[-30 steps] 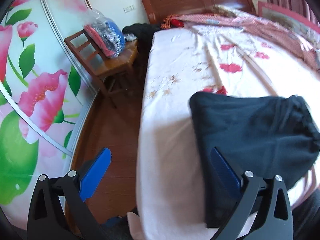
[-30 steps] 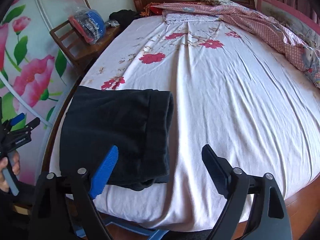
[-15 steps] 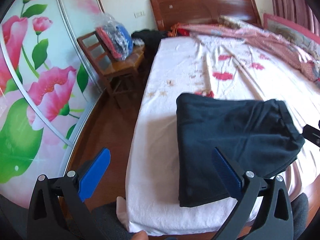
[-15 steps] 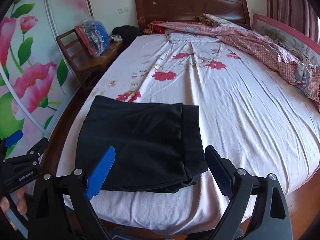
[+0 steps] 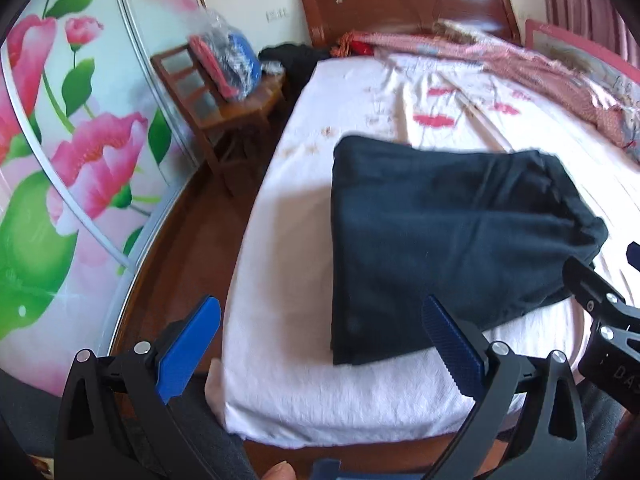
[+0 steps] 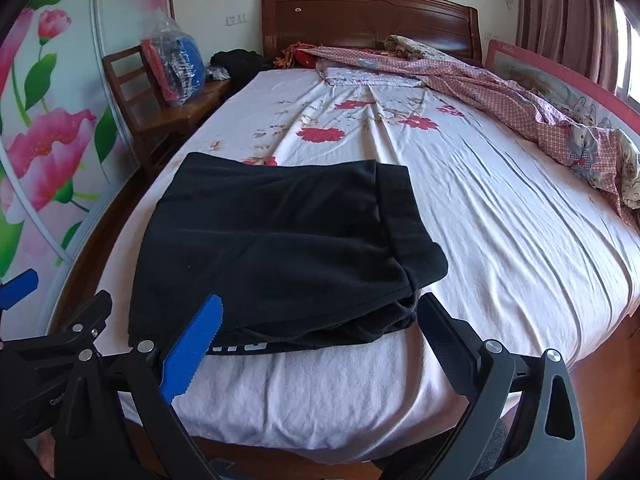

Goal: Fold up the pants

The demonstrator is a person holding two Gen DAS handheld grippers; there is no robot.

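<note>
Black folded pants (image 6: 280, 248) lie on the floral bedsheet (image 6: 500, 240); left gripper (image 5: 320, 344) and right gripper (image 6: 320, 332) hover spread, empty.

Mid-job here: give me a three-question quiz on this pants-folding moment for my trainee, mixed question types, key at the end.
1. True or false: the left gripper is clamped on the black pants.
2. Multiple choice: the folded pants lie on (A) the wooden chair, (B) the white floral bedsheet, (C) the floor.
3. Fill in: the right gripper is ____, holding nothing.

Key: 1 false, its jaws are open and empty; 2 B, near the bed's foot edge; 3 open.
</note>
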